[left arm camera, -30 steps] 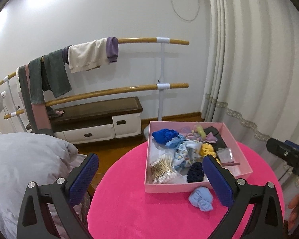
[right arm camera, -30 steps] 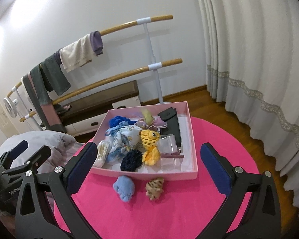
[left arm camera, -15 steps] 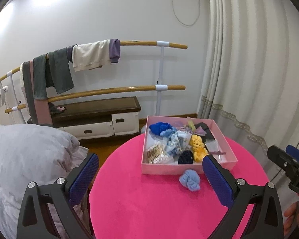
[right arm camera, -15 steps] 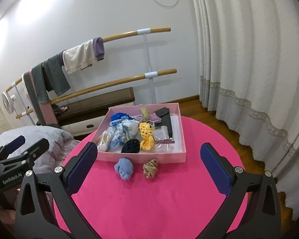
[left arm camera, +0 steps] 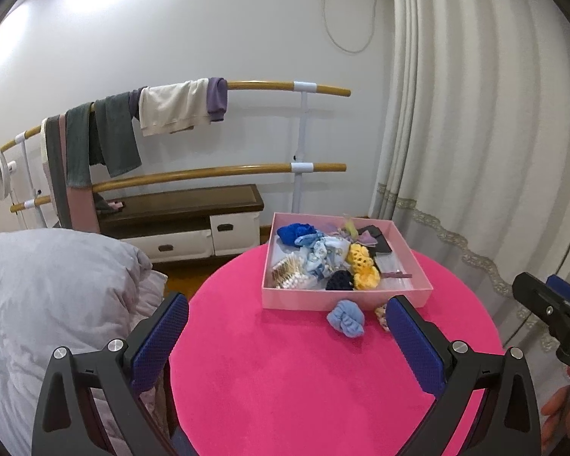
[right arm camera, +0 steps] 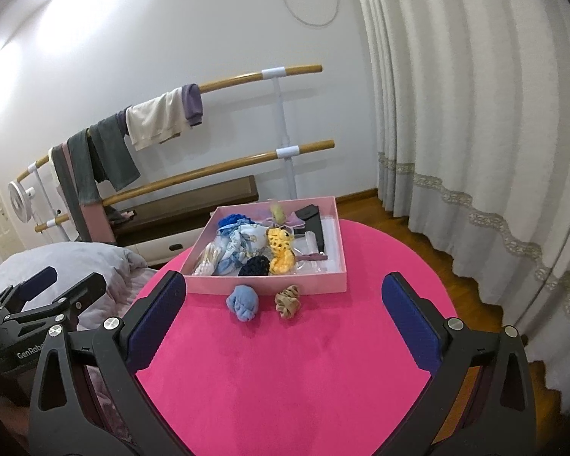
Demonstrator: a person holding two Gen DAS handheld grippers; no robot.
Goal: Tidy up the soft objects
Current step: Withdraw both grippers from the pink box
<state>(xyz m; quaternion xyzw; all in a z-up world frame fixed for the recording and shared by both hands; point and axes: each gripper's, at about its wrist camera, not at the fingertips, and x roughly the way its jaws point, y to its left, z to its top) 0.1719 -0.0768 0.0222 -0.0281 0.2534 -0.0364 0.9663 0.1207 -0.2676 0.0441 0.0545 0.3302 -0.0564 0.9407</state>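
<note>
Both grippers, left point(left arm camera: 287, 336) and right point(right arm camera: 284, 319), spread wide, empty, above pink table point(right arm camera: 285, 380); blue scrunchie point(right arm camera: 242, 303) beside tan scrunchie point(right arm camera: 288, 301) before box point(right arm camera: 285, 285)

We see a hot-pink tabletop point(right arm camera: 304, 361) carrying a pale pink box point(right arm camera: 285, 287). In front of it lie a light blue scrunchie point(right arm camera: 243, 304) and a beige one point(right arm camera: 288, 301). Inside the box sit a yellow crocheted piece point(right arm camera: 281, 252), a navy scrunchie point(right arm camera: 255, 266) and a blue-patterned white cloth point(right arm camera: 243, 241). Our tongs are black with blue textured pads point(right arm camera: 155, 321).
</note>
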